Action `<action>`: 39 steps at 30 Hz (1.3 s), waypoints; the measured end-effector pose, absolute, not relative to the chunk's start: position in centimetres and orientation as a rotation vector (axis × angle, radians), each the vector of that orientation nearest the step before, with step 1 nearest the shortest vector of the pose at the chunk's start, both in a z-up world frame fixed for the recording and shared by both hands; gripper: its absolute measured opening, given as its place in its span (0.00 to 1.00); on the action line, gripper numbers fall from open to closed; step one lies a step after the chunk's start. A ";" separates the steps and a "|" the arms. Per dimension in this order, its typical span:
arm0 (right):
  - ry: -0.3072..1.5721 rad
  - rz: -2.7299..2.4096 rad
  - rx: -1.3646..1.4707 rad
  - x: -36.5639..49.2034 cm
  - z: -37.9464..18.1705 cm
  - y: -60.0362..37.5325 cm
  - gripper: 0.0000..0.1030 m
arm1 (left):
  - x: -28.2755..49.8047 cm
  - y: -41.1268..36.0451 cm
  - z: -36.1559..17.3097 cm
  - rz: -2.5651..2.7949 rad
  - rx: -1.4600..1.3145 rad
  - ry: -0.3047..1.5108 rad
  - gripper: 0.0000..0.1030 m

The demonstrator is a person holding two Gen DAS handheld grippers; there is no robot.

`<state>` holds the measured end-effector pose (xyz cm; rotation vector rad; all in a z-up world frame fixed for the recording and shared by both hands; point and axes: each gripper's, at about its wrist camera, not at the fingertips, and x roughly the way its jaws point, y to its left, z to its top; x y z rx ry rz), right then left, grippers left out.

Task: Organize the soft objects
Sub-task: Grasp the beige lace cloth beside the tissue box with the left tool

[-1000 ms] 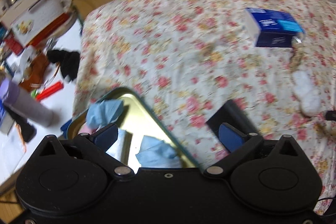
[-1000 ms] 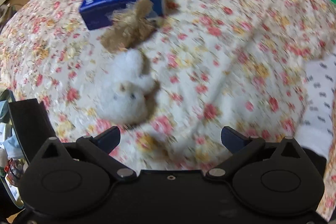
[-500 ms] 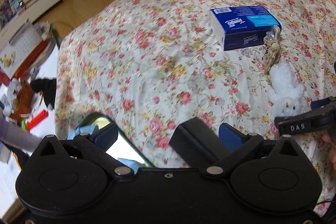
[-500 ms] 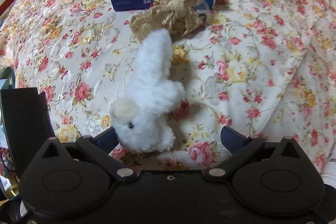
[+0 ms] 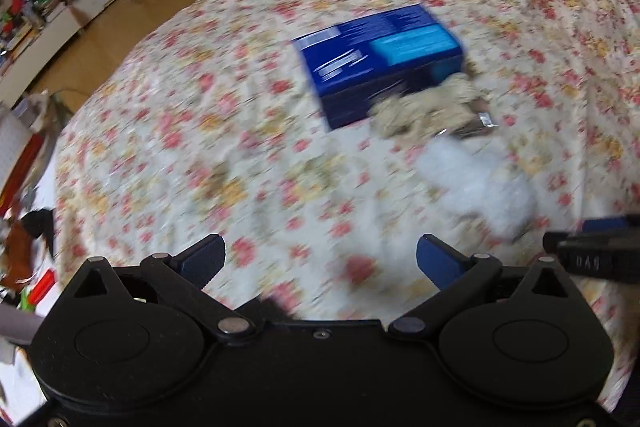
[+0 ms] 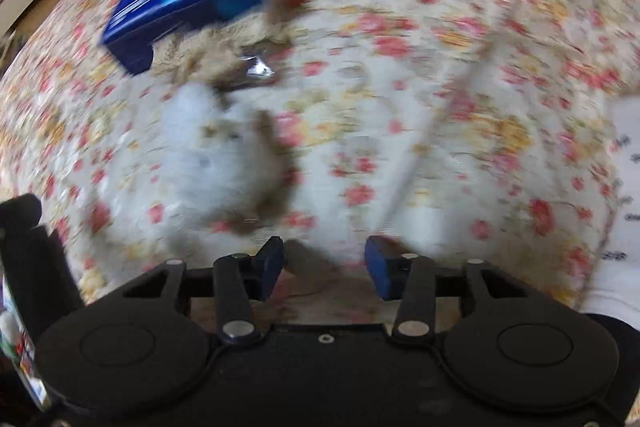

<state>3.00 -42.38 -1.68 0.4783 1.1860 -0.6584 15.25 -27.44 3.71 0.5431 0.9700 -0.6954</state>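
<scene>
Ahead of my left gripper (image 5: 320, 259), spread wide and empty, lies the flowered bedspread (image 5: 240, 147). The white plush (image 6: 216, 155) sits ahead-left of my right gripper (image 6: 324, 263), half-closed on nothing; closing here would snag bedspread. Tan scrap (image 6: 208, 51) beyond.

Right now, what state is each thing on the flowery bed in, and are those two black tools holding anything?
Left tool: open, empty, above the bedspread.
Right tool: partly open, nothing between its fingers.
Fluffy white plush toy: lying on the floral bedspread, not gripped.
Tan shaggy soft toy: lying against the box.
Blue cardboard tissue box: closed as far as the blur shows, lying flat.
</scene>
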 end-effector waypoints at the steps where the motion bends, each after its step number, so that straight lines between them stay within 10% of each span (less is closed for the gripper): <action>1: 1.183 -0.683 0.489 2.5 -1.7 -42.9 0.47 | 15.3 -28.4 3.7 -0.704 0.543 0.977 0.96; 34: 1.063 -0.746 0.652 -2.0 0.0 -45.7 0.75 | 19.6 -42.6 -4.0 -0.628 0.454 1.140 0.97; 39: 1.061 -0.757 0.620 -1.6 -0.1 -45.6 0.78 | 20.2 -42.0 -3.5 -0.667 0.388 1.163 0.77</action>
